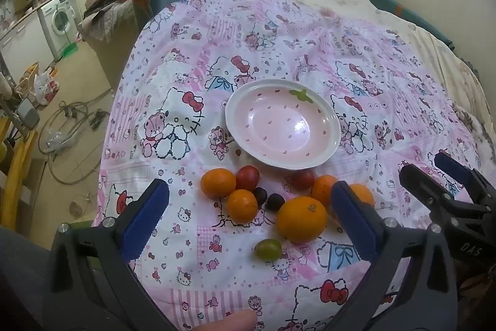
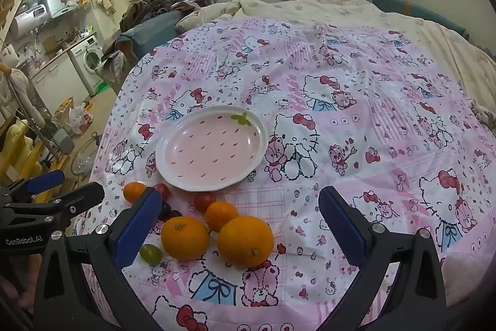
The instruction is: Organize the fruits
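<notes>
While both grippers hover over the bed, the fruit lies loose on the Hello Kitty quilt.

Left gripper spread wide, holding nothing; right gripper likewise. Nearest: green tomato, then large orange, small oranges, dark grapes, red tomatoes. Beyond, just past the fruit: pink strawberry plate, bare.
</notes>
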